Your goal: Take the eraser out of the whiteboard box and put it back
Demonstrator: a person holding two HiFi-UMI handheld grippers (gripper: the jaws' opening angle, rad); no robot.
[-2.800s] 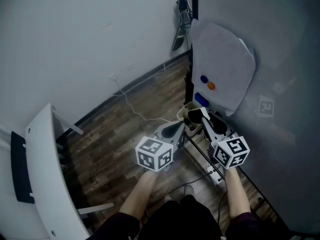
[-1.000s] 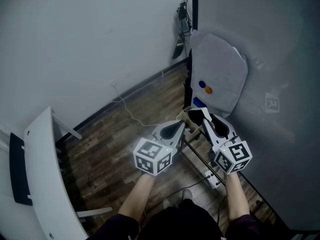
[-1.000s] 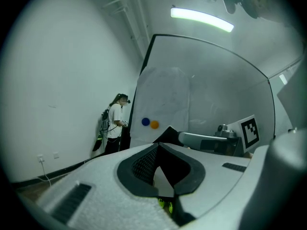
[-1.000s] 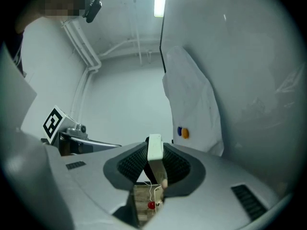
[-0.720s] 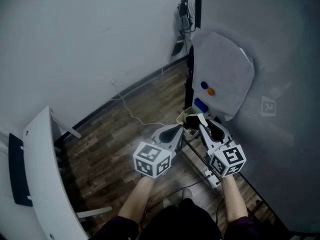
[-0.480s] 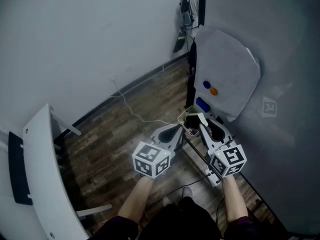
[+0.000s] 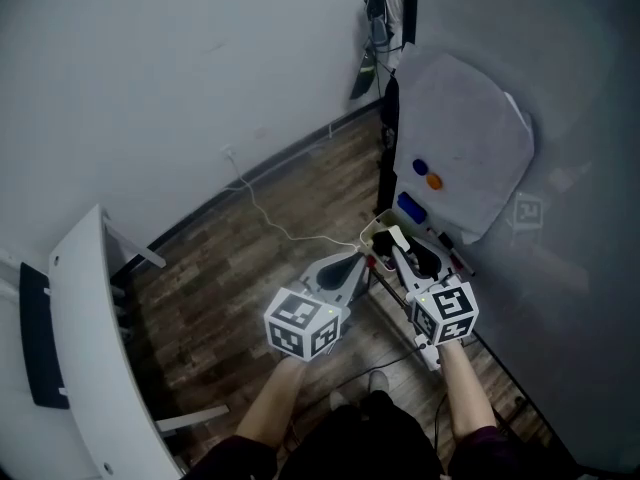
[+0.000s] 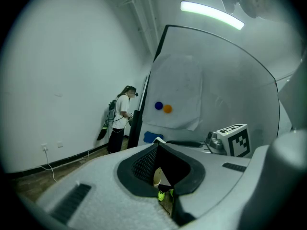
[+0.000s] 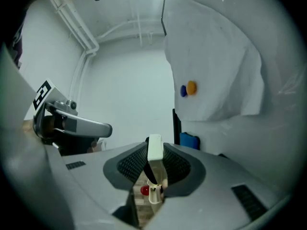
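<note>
A white eraser (image 9: 154, 150) stands on edge between the pads of my right gripper (image 9: 154, 153), which is shut on it. In the head view that eraser (image 7: 397, 238) hangs just over the small cream whiteboard box (image 7: 374, 227) fixed at the foot of the whiteboard. Down between the jaws, part of the box (image 9: 153, 194) shows with a red item (image 9: 144, 190) in it. My left gripper (image 7: 355, 261) sits just left of the box, its tips together and holding nothing; its own view shows the left gripper (image 8: 156, 145) shut.
A white sheet (image 7: 465, 148) hangs on the whiteboard with a blue magnet (image 7: 420, 167) and an orange magnet (image 7: 434, 181). A blue block (image 7: 408, 206) sits beside the box. A cable (image 7: 270, 223) trails across the wooden floor. A white table edge (image 7: 95, 348) is at left. A person (image 8: 120, 123) stands by the far wall.
My right gripper has come down with the eraser, closer to the box. The left gripper has sunk a little beside it.
</note>
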